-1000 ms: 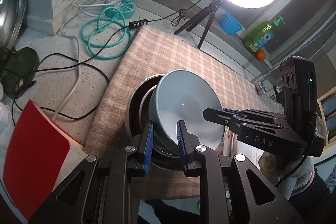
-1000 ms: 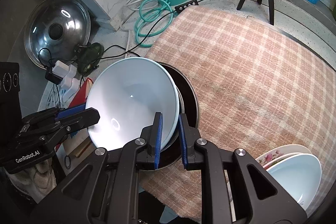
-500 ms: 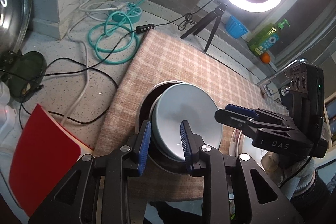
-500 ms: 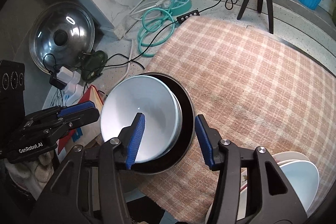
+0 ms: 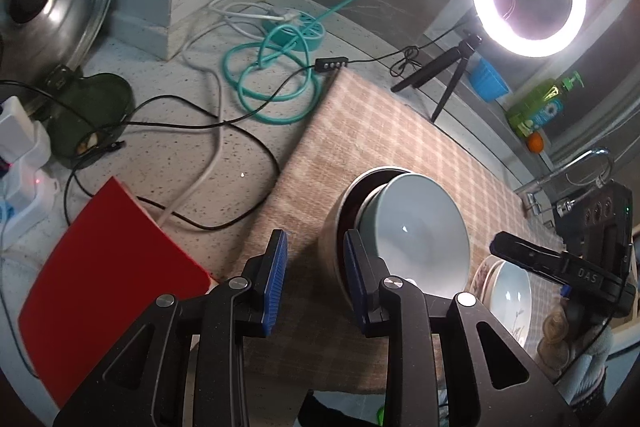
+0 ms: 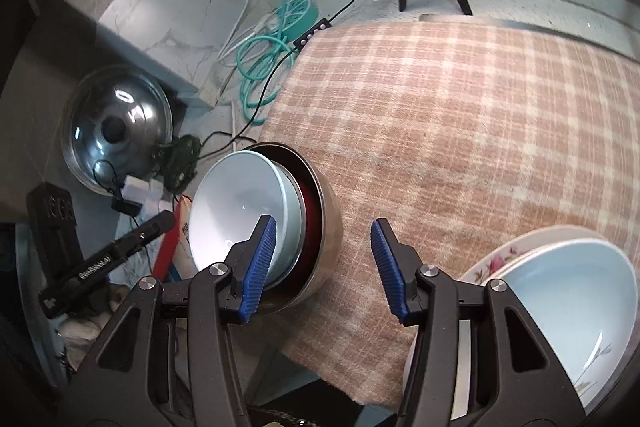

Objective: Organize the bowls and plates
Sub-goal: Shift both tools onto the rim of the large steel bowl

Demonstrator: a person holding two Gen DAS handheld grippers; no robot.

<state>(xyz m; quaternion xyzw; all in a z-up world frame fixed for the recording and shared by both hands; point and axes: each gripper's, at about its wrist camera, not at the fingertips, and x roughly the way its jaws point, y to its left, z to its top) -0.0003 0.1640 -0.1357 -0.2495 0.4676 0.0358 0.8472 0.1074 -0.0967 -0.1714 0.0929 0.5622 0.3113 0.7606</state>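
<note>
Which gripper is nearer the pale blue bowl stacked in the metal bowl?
About even; left slightly nearer. The left gripper, open, has one finger beside the pale blue bowl. The right gripper, open, has one finger overlapping its rim.

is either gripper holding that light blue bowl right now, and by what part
Nothing is held. Left gripper and right gripper are both open, and the light blue bowl sits in the metal bowl.

"das" is printed on the right gripper (image 5: 560, 261); blurred lettering on the left gripper (image 6: 116, 251) cannot be read.
</note>
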